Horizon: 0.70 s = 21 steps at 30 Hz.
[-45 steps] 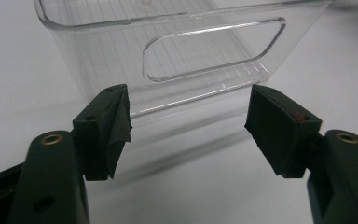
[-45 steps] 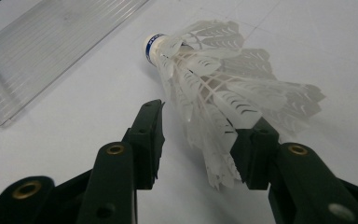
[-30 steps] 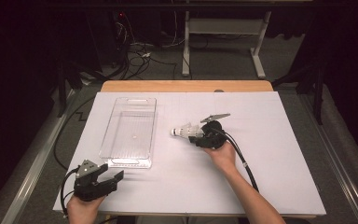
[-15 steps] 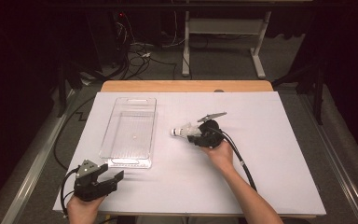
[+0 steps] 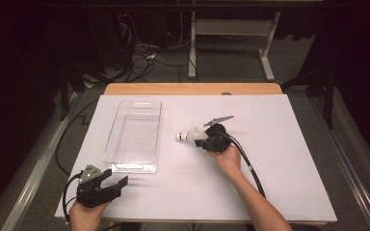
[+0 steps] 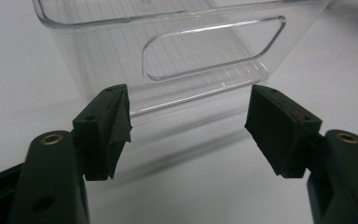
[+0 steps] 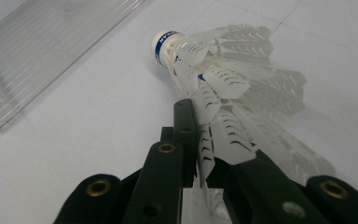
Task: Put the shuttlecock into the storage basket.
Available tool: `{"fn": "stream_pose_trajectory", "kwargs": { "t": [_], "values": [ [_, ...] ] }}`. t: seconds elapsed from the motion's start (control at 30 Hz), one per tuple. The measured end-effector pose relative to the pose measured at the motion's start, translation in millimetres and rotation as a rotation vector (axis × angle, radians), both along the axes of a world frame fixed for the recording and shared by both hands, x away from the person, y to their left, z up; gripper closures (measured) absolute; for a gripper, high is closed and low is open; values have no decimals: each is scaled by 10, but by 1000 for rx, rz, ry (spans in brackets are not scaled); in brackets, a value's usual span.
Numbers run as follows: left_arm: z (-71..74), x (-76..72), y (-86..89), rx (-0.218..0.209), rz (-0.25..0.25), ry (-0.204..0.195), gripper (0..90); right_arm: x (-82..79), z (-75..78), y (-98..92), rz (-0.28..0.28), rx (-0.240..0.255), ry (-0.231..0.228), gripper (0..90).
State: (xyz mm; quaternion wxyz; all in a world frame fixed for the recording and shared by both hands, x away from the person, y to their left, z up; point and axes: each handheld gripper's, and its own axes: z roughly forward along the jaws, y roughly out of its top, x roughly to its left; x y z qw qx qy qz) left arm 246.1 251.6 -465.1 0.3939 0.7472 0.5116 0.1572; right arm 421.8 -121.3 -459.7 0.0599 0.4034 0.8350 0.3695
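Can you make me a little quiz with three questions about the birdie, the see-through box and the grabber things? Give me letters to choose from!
1. Where does the clear plastic bin stand?
A. left of the shuttlecock
B. right of the shuttlecock
C. on top of the shuttlecock

2. What colour is the band on the shuttlecock near its white tip?
A. red
B. blue
C. green

3. What is the right gripper doing?
A. hanging open
B. shut on nothing
C. shut on the shuttlecock's feathers

Answers:
1. A, since in the high view the bin lies left of the shuttlecock on the white table.
2. B, since the right gripper view shows a blue band by the tip.
3. C, since its jaws have just closed and pinch the feather skirt.
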Motion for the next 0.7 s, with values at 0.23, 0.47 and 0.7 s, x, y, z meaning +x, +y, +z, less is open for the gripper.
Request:
{"fn": "stream_pose_trajectory", "kwargs": {
  "t": [0.23,0.47,0.7],
  "values": [
    [-3,3,-6,-2,3,-2,315,-4,23,-15,-3,-1,-3,887],
    [-3,4,-4,-4,3,-1,316,-4,51,-34,-3,0,-7,890],
    [-2,5,1,0,2,0,315,-6,97,-51,0,13,-10,890]
  ]
}}
